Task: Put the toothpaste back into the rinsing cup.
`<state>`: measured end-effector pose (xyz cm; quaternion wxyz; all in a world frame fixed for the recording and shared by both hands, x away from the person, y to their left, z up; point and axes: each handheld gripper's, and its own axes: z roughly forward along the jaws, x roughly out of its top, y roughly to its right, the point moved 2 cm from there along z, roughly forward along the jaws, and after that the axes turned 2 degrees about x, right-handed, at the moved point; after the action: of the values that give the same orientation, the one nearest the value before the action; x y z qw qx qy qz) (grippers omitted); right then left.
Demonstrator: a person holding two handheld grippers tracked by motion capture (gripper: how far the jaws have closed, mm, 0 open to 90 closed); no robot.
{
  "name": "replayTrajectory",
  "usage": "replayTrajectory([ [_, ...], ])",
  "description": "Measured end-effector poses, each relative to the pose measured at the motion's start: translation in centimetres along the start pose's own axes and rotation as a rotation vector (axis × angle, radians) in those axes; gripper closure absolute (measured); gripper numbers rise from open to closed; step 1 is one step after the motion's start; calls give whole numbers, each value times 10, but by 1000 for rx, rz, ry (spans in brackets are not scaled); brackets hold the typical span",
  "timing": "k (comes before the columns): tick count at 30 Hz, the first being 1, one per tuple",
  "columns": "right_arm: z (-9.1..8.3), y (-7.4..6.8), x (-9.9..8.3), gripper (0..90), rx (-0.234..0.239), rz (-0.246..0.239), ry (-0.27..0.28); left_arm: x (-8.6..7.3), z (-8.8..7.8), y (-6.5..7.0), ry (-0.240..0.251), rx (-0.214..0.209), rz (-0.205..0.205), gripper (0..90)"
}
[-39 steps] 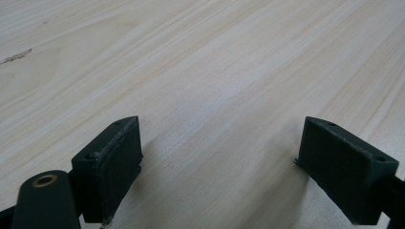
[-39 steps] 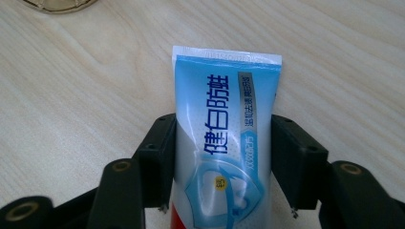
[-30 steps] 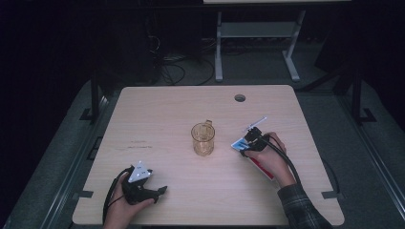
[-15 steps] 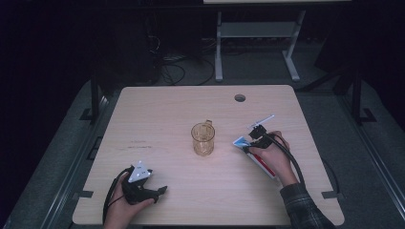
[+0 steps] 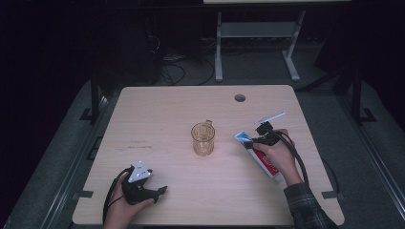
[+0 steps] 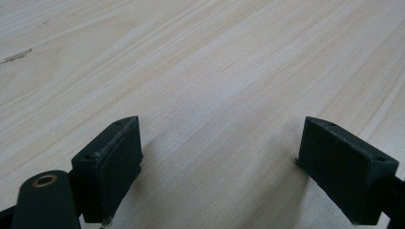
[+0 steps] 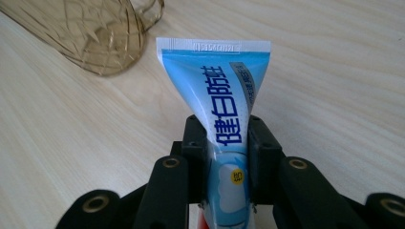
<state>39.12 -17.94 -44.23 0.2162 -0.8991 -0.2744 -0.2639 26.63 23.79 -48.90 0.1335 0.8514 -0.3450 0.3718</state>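
Right claw (image 7: 224, 143) clamped on the toothpaste tube (image 7: 217, 90), jaws having just closed onto it; tube sits at about 3 o'clock from the amber glass mug (image 5: 203, 138), crimped end toward the mug. Left claw (image 6: 219, 167) open, nothing between its jaws, resting low on the wooden surface (image 5: 162, 109) at roughly 7 o'clock from the mug.

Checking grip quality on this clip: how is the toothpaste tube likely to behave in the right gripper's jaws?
The toothpaste tube looks soft: it narrows where the right gripper clamps it, so it probably squashes and may sag. Its glossy skin could slip. The flat crimped end suggests it would not roll readily.
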Motion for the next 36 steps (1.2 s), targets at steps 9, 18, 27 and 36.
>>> replayTrajectory([
  [9, -13, 4, 1, 736, 22, 18, 64, 0, 0, 0, 0, 0, -1, 135],
  [18, -25, 5, 3, 739, 43, 29, 112, 0, 0, 0, -2, 0, 0, 135],
  [27, -34, 4, 5, 742, 59, 21, 177, 0, 0, 0, 0, 1, -1, 135],
  [36, -49, 2, 11, 741, 90, 8, 248, 0, 0, 0, -2, 1, 0, 135],
])
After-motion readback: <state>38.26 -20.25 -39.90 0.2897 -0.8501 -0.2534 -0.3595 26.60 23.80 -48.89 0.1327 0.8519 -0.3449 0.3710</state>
